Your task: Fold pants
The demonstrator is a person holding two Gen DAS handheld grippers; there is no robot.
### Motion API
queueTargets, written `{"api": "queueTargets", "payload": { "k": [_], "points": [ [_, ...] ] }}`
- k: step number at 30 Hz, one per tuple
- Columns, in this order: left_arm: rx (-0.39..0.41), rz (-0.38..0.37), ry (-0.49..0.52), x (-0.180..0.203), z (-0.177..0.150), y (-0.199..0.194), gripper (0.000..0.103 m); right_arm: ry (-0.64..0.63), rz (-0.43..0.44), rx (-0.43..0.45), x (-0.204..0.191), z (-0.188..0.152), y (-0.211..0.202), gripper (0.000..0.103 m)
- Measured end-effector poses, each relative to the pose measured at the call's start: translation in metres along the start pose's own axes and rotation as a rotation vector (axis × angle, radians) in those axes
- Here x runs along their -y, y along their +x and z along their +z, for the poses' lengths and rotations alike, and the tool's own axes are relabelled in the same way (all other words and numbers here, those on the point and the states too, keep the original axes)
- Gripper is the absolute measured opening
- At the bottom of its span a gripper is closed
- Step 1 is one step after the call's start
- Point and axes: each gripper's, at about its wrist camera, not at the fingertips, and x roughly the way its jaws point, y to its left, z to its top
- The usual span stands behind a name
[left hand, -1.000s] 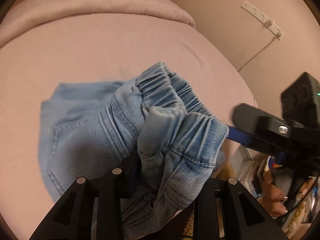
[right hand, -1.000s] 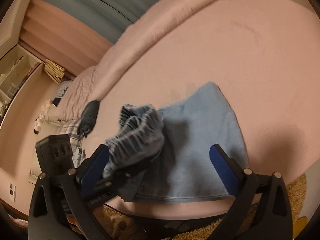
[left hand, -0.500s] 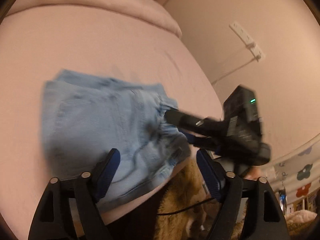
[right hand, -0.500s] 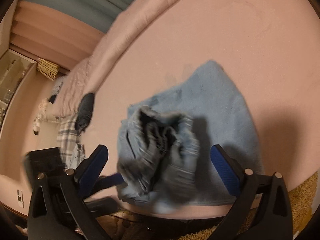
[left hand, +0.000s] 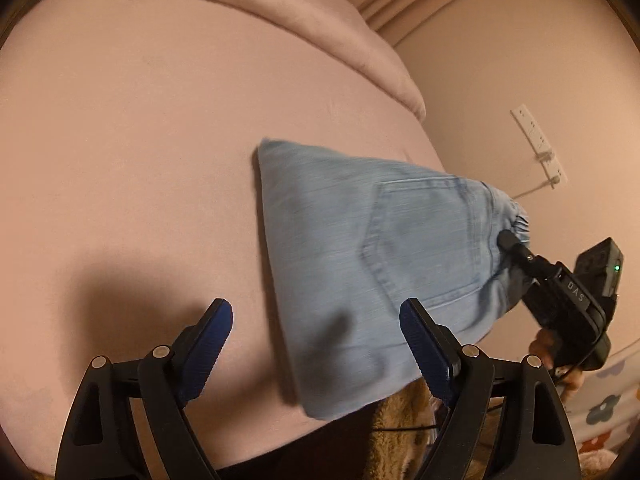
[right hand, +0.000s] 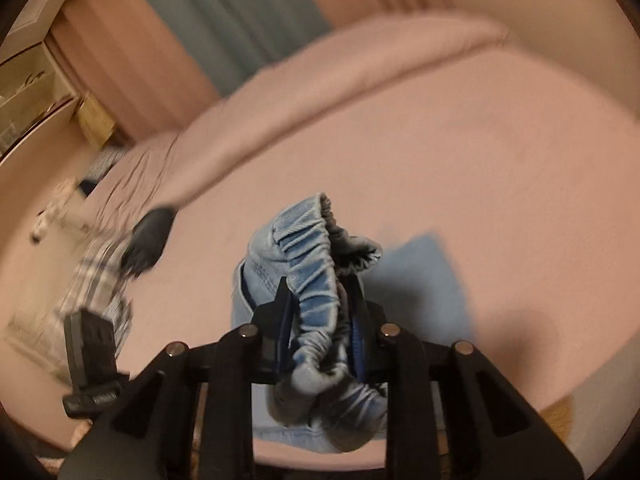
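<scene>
Light blue denim pants (left hand: 360, 264) lie folded on the pink bed (left hand: 140, 140), back pocket up, near the bed's front edge. My left gripper (left hand: 316, 320) is open and empty, just in front of the pants' left part. My right gripper (right hand: 320, 300) is shut on the gathered elastic waistband (right hand: 312, 264) and lifts it off the bed. In the left wrist view the right gripper (left hand: 516, 248) grips the waistband at the pants' right end. The rest of the pants (right hand: 420, 276) lies flat behind.
A rolled pink blanket (left hand: 240, 8) runs along the far side of the bed. A dark object (right hand: 148, 240) and plaid cloth (right hand: 96, 276) lie at the bed's left. A wall power strip (left hand: 538, 144) is at right. A shaggy rug (left hand: 404, 428) lies below the edge.
My left gripper let go of the waistband, opened and pulled back. My right gripper closed on the waistband and raised it.
</scene>
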Motion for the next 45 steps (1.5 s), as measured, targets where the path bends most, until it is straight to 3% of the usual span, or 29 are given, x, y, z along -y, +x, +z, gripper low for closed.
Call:
{"api": "queueTargets", "payload": {
  "k": [2,4,5,6,7,8,9,11,14,16,17,18,19,22,23,24,26,29,32,33,35,37,41,43,44,45],
  "points": [
    [-0.055,-0.005,-0.011,-0.002,-0.003,0.019,0.085,0.001,-0.068,-0.033,0.016,-0.005,0.002,0.025],
    [-0.103,-0.014,-0.014,-0.004,-0.006,0.035,0.082,0.013,-0.111,-0.132,0.032,-0.014,0.023,0.026],
    [-0.116,-0.014,-0.017,-0.003,-0.008,0.041,0.078,0.010,-0.149,-0.204,0.042,-0.024,0.041,0.028],
    [-0.128,-0.007,-0.020,-0.005,-0.009,0.048,0.063,0.000,-0.201,-0.243,0.047,-0.032,0.053,0.033],
    [-0.122,0.010,-0.016,-0.005,-0.011,0.052,0.055,-0.020,-0.265,-0.254,0.053,-0.039,0.062,0.037],
    [-0.112,0.010,-0.014,-0.004,-0.011,0.052,0.053,-0.030,-0.284,-0.228,0.057,-0.041,0.061,0.050],
    [-0.112,0.001,-0.012,-0.003,-0.011,0.053,0.052,-0.041,-0.294,-0.207,0.059,-0.040,0.055,0.063],
    [-0.124,-0.013,-0.030,-0.004,-0.008,0.053,0.049,-0.043,-0.291,-0.212,0.059,-0.032,0.046,0.075],
    [-0.133,-0.035,-0.060,-0.009,-0.006,0.055,0.038,-0.011,-0.226,-0.223,0.075,-0.024,0.043,0.084],
    [-0.121,-0.034,-0.066,-0.009,-0.008,0.055,0.029,0.035,-0.118,-0.285,0.084,-0.029,0.060,0.084],
    [-0.111,-0.018,-0.060,-0.007,-0.010,0.052,0.026,0.076,-0.041,-0.327,0.087,-0.037,0.072,0.081],
    [-0.102,-0.006,-0.052,-0.003,-0.010,0.054,0.023,0.105,0.023,-0.359,0.086,-0.046,0.082,0.070],
    [-0.094,0.006,-0.043,0.000,-0.009,0.054,0.019,0.117,0.059,-0.342,0.084,-0.051,0.087,0.067],
    [-0.051,0.044,0.008,0.018,-0.009,0.036,0.012,0.061,0.005,-0.299,0.064,-0.053,0.075,0.052],
    [-0.033,0.069,0.032,0.024,-0.008,0.025,0.011,0.044,0.009,-0.277,0.054,-0.051,0.064,0.043],
    [-0.013,0.094,0.049,0.025,-0.009,0.016,0.011,0.026,0.029,-0.257,0.046,-0.051,0.053,0.041],
    [0.048,0.134,0.074,0.025,-0.009,-0.014,0.011,0.019,0.084,-0.238,0.030,-0.048,0.050,0.040],
    [0.093,0.133,0.042,0.005,-0.011,-0.044,0.011,-0.036,0.148,-0.218,0.002,-0.050,0.046,0.040],
    [0.081,0.218,0.006,-0.027,-0.016,-0.052,0.012,-0.080,0.205,-0.267,-0.016,-0.060,0.072,0.043],
    [0.040,0.262,-0.029,-0.043,-0.020,-0.046,0.015,-0.083,0.191,-0.325,-0.021,-0.065,0.087,0.047],
    [-0.012,0.281,-0.107,-0.070,-0.028,-0.038,0.028,-0.122,0.042,-0.444,-0.032,-0.077,0.117,0.056],
    [0.024,0.232,-0.168,-0.082,-0.036,-0.045,0.031,-0.227,-0.043,-0.389,-0.051,-0.077,0.113,0.067],
    [0.015,0.187,-0.206,-0.092,-0.049,-0.061,0.031,-0.449,-0.159,-0.230,-0.089,-0.061,0.072,0.066],
    [0.030,0.200,-0.176,-0.089,-0.056,-0.068,0.031,-0.460,-0.151,-0.172,-0.099,-0.043,0.057,0.067],
    [0.041,0.207,-0.168,-0.086,-0.058,-0.066,0.031,-0.465,-0.103,-0.155,-0.107,-0.036,0.050,0.064],
    [0.056,0.214,-0.173,-0.083,-0.060,-0.062,0.031,-0.471,-0.052,-0.160,-0.114,-0.032,0.048,0.057]
  ]
}}
